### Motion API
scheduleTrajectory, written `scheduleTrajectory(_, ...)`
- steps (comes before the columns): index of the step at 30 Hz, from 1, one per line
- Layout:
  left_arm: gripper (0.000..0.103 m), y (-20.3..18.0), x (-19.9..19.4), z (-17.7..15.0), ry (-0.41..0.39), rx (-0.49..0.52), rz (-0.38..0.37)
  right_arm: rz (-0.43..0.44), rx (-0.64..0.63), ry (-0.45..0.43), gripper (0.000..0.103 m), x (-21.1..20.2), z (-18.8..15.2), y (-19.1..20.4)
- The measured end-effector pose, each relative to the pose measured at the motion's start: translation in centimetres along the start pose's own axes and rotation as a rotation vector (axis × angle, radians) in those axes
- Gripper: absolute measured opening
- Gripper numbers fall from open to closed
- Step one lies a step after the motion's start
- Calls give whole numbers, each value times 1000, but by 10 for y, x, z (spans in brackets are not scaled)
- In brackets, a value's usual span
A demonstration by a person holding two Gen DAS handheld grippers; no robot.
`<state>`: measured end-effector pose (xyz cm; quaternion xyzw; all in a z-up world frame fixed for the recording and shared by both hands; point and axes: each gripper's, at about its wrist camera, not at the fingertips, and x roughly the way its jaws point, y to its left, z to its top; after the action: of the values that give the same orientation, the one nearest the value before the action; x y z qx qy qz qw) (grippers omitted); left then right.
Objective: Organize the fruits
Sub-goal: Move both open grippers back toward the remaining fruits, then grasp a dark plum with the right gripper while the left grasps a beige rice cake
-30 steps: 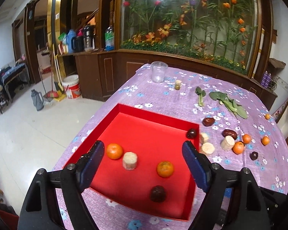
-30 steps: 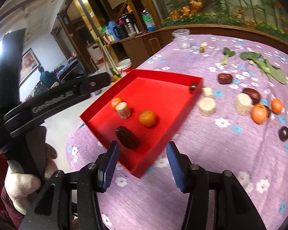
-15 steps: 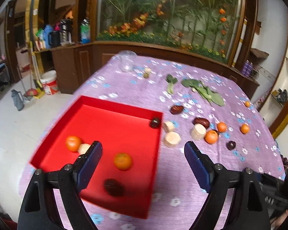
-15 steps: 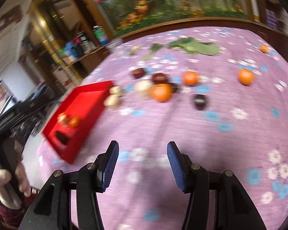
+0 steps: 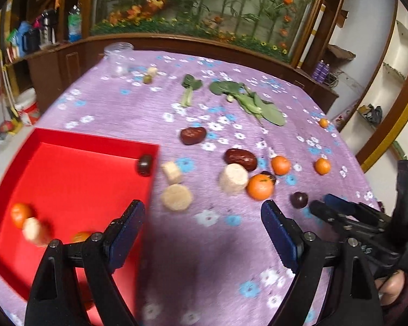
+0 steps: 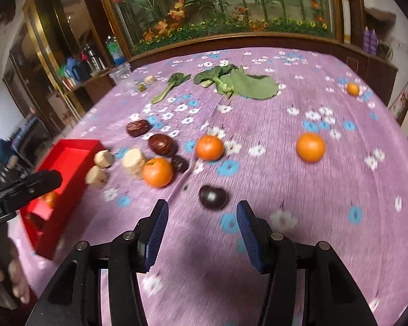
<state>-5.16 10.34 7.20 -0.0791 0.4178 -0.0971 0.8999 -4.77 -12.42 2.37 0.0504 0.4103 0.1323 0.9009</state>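
R gripper (image 6: pixel 201 226) agape, low just behind dark plum (image 6: pixel 213 197).

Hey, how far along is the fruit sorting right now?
Partly done. The red tray already holds two oranges, a pale chunk and a dark fruit in its far corner. Nothing is in hand: the left claw and right claw are both open and empty, the right one lined up on a dark plum. Left on the cloth: four oranges, two dates, several pale chunks, another dark fruit and that plum.
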Motion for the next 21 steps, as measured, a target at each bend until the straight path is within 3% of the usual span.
scheduleTrajectory(7,81,-24,24,14,-5,78,-17,-18,-30,12,56,20,9,3)
scheduleTrajectory(13,64,-33,61,23,59,90,-19,-29,-30,39,51,31,7,1)
scheduleTrajectory(15,59,-34,72,24,82,84,-26,-29,-32,42,45,34,7,1)
scheduleTrajectory(17,48,-34,82,25,105,82,-27,-38,-36,46,42,36,6,0)
scheduleTrajectory(21,45,-29,94,23,129,62,-38,-34,-21,50,38,40,4,-4)
